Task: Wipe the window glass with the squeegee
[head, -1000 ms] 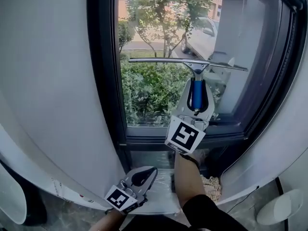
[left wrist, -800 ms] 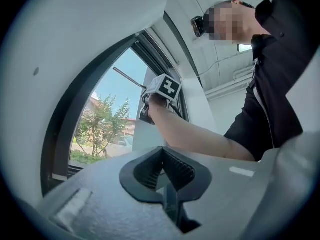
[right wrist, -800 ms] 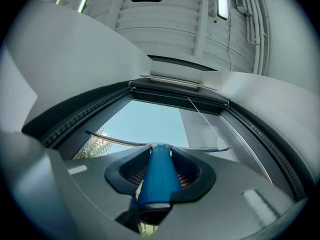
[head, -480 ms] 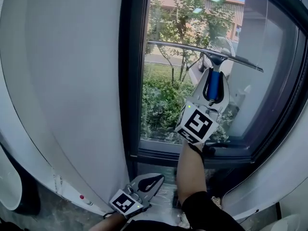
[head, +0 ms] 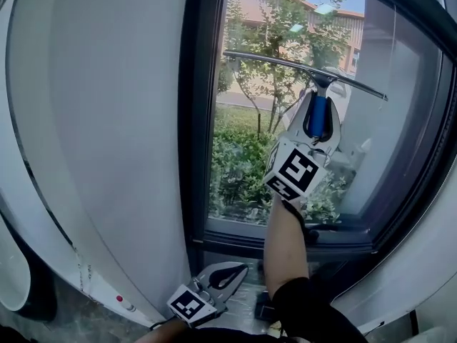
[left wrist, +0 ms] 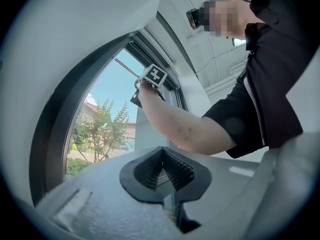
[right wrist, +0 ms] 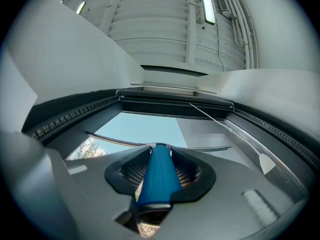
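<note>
Right hand-held gripper (head: 318,104) is raised in front of the window, its jaws closed narrowly on the blue handle (head: 316,122) of the squeegee (head: 300,66). In the right gripper view the same hand-held gripper (right wrist: 159,166) shows the handle (right wrist: 157,176) pinched between both ribbed pads, running straight out along the jaws.

Largest in the head view is the white wall (head: 107,120), which fills the left side. Next to it stands the dark window frame (head: 196,120), and inside that the window glass (head: 243,141), with trees (head: 275,34) and shrubs (head: 235,177) beyond it.

Across the upper part of the pane lies the squeegee's long blade, tilted so that its left end sits higher than its right. From the right gripper view the blade (right wrist: 115,140) spans the glass just below the top of the frame. Whether its rubber edge presses the glass cannot be told.

Below the right hand-held gripper, the person's bare forearm (head: 285,241) reaches up from a dark sleeve.

Left hand-held gripper (head: 227,274) hangs low, under the sill and near the wall's bottom edge, well apart from the squeegee. Its own view shows that hand-held gripper (left wrist: 162,169) with jaws brought together, tips meeting and nothing between the pads.
</note>
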Demonstrator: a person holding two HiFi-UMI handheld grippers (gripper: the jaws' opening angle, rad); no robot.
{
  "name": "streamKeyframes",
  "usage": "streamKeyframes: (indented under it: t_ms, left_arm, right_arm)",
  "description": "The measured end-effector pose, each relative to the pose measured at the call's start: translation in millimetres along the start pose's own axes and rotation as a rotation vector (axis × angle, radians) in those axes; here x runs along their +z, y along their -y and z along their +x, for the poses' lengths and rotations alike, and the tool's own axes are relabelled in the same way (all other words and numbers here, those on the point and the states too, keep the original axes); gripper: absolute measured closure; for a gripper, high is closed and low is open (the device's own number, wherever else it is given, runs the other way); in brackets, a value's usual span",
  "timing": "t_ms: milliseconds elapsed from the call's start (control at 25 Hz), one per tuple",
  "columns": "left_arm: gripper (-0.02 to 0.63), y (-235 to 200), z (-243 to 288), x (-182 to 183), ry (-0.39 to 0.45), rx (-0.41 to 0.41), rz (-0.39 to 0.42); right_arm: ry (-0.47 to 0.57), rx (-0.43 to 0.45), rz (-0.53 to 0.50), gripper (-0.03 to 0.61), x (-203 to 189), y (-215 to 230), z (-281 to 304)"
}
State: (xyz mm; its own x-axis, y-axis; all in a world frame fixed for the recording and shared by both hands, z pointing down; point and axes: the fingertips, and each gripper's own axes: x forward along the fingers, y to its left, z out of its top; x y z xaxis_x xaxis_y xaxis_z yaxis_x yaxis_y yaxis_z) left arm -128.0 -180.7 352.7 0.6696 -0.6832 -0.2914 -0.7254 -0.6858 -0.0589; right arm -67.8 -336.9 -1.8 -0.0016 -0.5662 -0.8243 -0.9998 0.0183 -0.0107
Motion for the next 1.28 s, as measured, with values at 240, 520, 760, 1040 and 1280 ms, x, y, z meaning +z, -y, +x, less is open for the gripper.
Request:
streamKeyframes:
  t_ms: [240,520,760,1040,1280]
  left_arm:
    - [0.614,-2,0,3,-0.003,0.024,-0.008]
    - [0.614,-3,-1,2,-0.006,0.04,-0.005]
    - [0.614,-2,-4,-1,-0.012,0.045,-0.012]
    - [0.614,-5,-8,-3,-0.022,0.052,-0.026]
    - [0.615,-6,-9,-6,-0.02,0.057,-0.036]
  right_arm:
    - [-0.002,0.006,-0.018,0.443,-4,-2,0]
    - [-0.008,0.029,-0.03,0.443,-7,-8,-7]
    - [-0.013,0.035,-0.043,0.443,-12,-11,-19]
    - [-0.024,0.036,-0.046,0.443,-18,-10,-27]
    - [-0.029,0.039,-0.064,0.443,-21,-10,-33]
